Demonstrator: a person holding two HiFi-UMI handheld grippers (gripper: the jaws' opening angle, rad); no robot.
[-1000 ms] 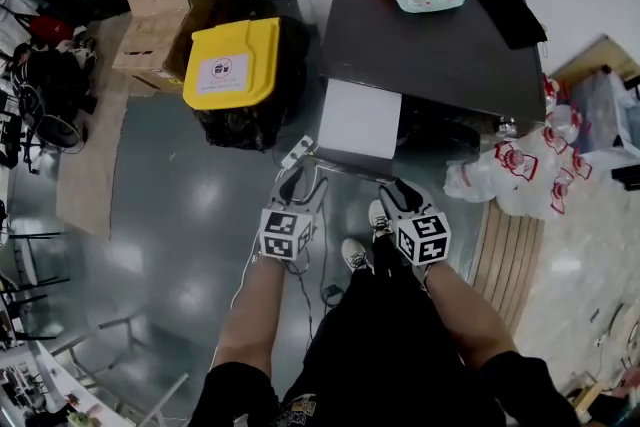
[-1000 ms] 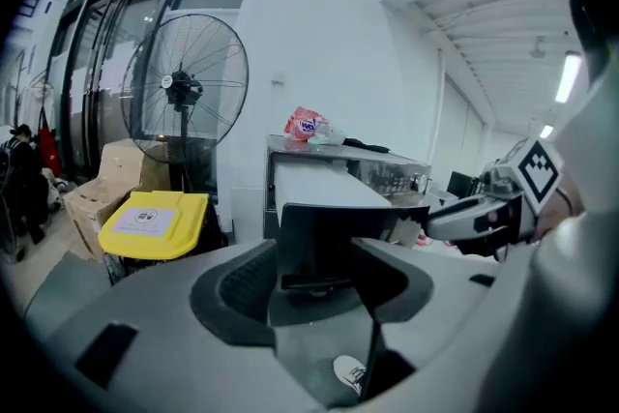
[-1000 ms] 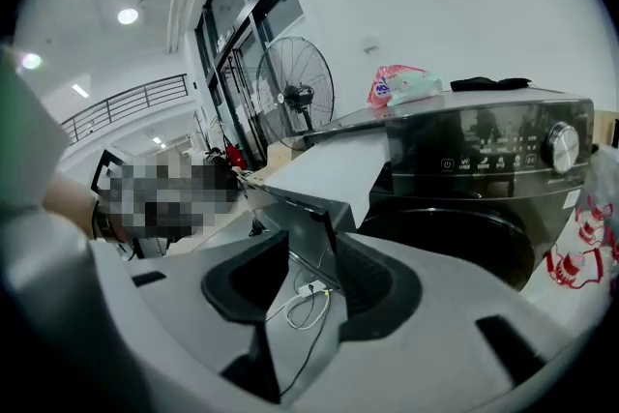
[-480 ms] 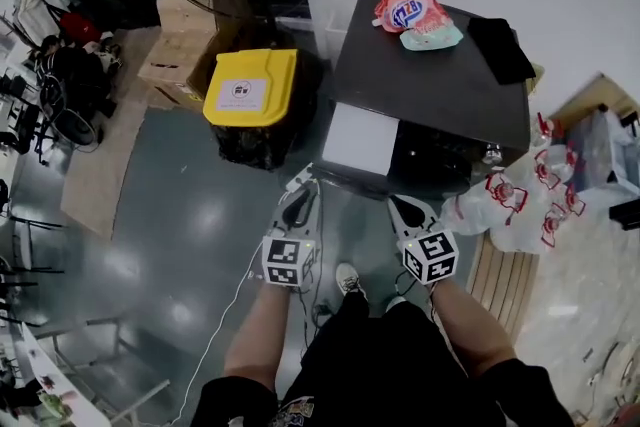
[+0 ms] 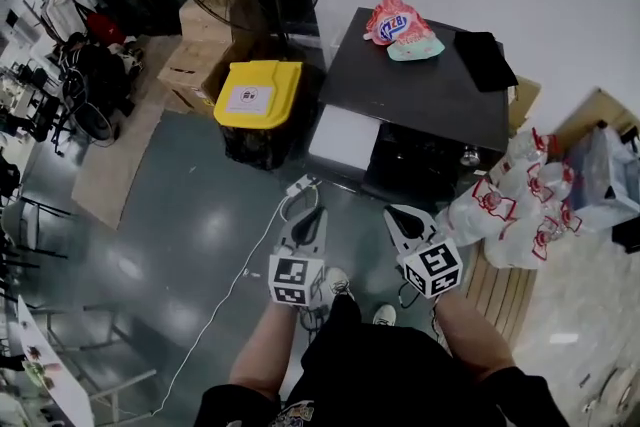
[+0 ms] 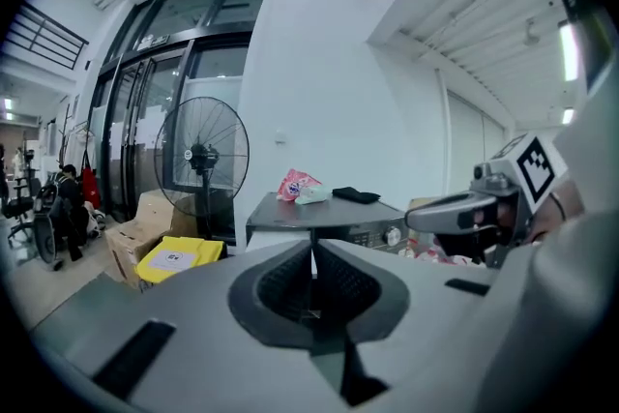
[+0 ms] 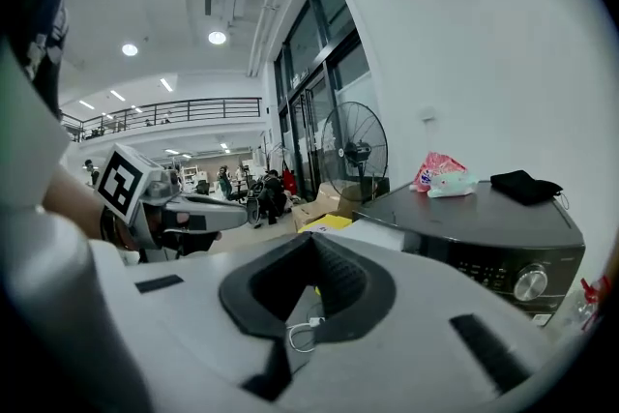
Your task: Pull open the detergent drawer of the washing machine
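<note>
Left gripper (image 5: 313, 215) and right gripper (image 5: 398, 215), jaws pressed together on nothing, held before washing machine (image 5: 420, 85). White detergent drawer (image 5: 343, 141) projecting from its front.

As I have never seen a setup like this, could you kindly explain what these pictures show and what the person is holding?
A person stands holding a tool in each hand: the left gripper and the right gripper. The head view comes from a camera on the person's head, looking steeply down. The other two views come from cameras riding on each gripper, looking along its jaws. Both pairs of jaws are closed together and hold nothing. Ahead stands the washing machine; its white detergent drawer appears pulled out at the front. On its dark top lie a red detergent bag, a pale green pouch and a black cloth.
</note>
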